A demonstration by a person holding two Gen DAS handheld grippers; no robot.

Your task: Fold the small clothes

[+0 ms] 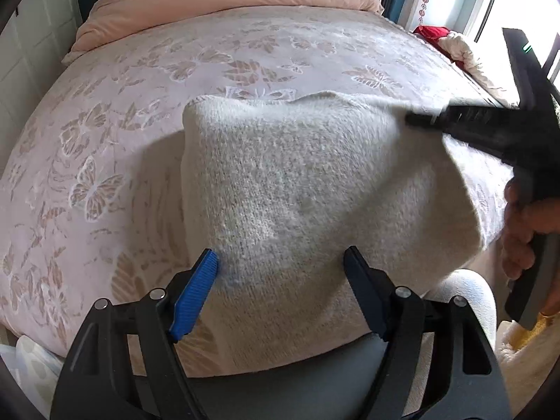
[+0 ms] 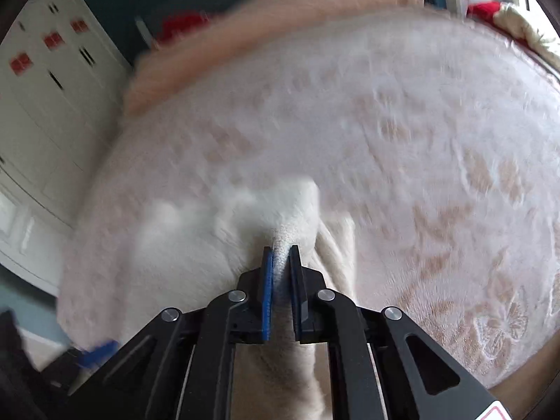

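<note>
From my left wrist I look down on a cream knitted garment spread over the near part of a bed covered in a pink butterfly-patterned blanket, with a peach duvet bunched at the far end. My left gripper stands wide open, one finger on each side of the knit's near portion, its blue pad just beside the fabric and pressing on nothing, so this hand holds nothing. At the right of the same view my right gripper reaches in over the garment's far right edge, a hand wrapped around its handle. From my right wrist, where the picture is smeared with blur, my right gripper is pinched nearly closed on a ridge of that cream knit, which bunches up between the pads and trails back under the gripper body; the rest of the garment lies pale and soft-edged on the blanket ahead. The hazards, as I judge them: the pinch catches only a narrow ridge of loose fluffy knit, so a quick pull could slide it free; and with my left fingers gripping nothing, a one-sided pull could drag the whole garment askew and leave the fold crooked or bunched.
</note>
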